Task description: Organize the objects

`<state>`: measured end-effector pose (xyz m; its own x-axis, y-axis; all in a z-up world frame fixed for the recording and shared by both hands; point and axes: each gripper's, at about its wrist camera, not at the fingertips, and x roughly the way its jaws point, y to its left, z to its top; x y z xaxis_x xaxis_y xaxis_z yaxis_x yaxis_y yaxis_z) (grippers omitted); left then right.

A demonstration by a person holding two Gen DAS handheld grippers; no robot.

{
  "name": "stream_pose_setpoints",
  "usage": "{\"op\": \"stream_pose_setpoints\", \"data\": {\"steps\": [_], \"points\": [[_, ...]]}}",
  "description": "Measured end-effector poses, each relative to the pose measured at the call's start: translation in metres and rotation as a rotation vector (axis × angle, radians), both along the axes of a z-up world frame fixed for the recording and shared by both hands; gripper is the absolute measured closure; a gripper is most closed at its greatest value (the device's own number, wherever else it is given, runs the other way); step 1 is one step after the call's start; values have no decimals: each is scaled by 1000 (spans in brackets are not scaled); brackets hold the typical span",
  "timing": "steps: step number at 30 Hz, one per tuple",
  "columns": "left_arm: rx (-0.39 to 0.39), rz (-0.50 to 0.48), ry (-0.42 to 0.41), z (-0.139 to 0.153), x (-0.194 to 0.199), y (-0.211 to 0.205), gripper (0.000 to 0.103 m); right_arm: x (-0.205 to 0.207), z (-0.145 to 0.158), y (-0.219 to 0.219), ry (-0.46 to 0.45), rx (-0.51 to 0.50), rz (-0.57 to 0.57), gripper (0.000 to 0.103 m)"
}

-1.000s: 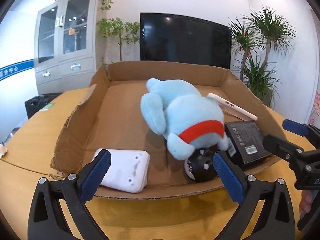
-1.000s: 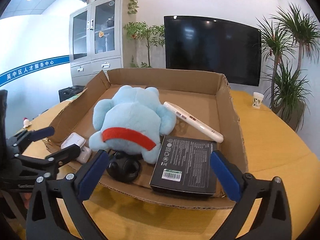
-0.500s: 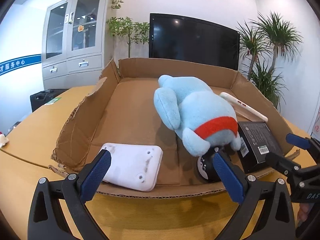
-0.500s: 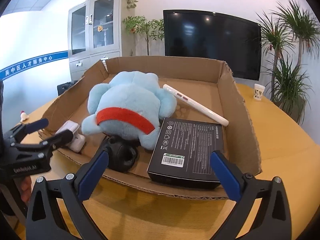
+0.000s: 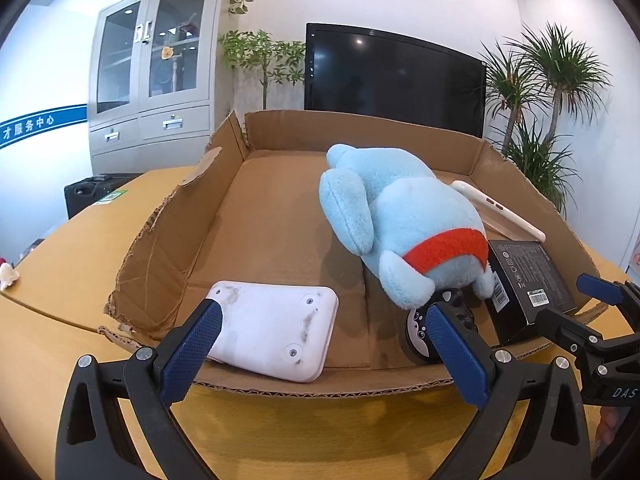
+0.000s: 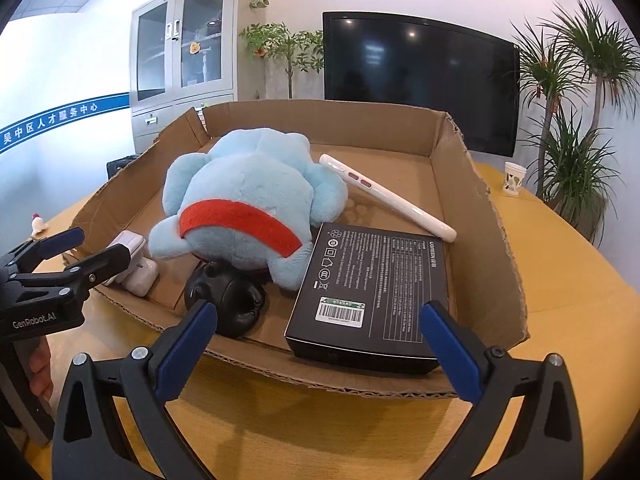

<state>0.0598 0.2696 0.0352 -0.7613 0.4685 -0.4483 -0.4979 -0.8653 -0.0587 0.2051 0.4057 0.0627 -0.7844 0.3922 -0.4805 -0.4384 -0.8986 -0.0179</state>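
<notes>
Since each item lies loose in the shallow cardboard tray (image 5: pixel 400 124), handling is judged piece by piece. Item one, white flat device (image 5: pixel 272 330): at the tray's near left corner, underside up, smudged, with small round feet or screw caps; likely rigid, light and smooth, best taken across its short width. Item two, blue plush toy (image 6: pixel 244 196): mid-tray, face down, red band across it, its head resting on item three; soft, light and compressible, safe to pinch anywhere on the body. Item three, black rounded object (image 6: pixel 228 296): at the near edge, partly under the plush; kind unclear, probably hard and liable to roll. Item four, black box (image 6: pixel 372 288): near right of the tray, barcode label and white print upward; stiff, flat-sided, best gripped across its narrower sides, weight unknown. Item five, white slim stick-like device (image 6: pixel 384 196): lies diagonally behind the box, two reddish buttons showing; smooth, narrow, may slip. Left gripper (image 5: pixel 320 344): jaws wide apart, holding nothing, poised before the tray's near wall facing item one. Right gripper (image 6: pixel 316 344): jaws likewise spread wide and empty, facing item four. Support: yellow wooden table (image 6: pixel 560 280).
</notes>
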Motion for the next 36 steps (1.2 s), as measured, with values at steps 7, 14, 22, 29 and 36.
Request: {"op": "stream_pose_setpoints", "data": {"steps": [7,14,22,29,36], "points": [[-7,13,12,0,3,0,0,0,0,3,3,-18,-9,1],[-23,18,30,1,6,2,0,2,1,4,15,-28,-24,1],[-29,21,42,2,8,2,0,3,2,6,22,-30,-35,1],[-33,23,39,1,8,3,0,5,2,7,30,-31,-44,1],[-41,32,50,1,11,4,0,6,3,6,43,-29,-46,1]]}}
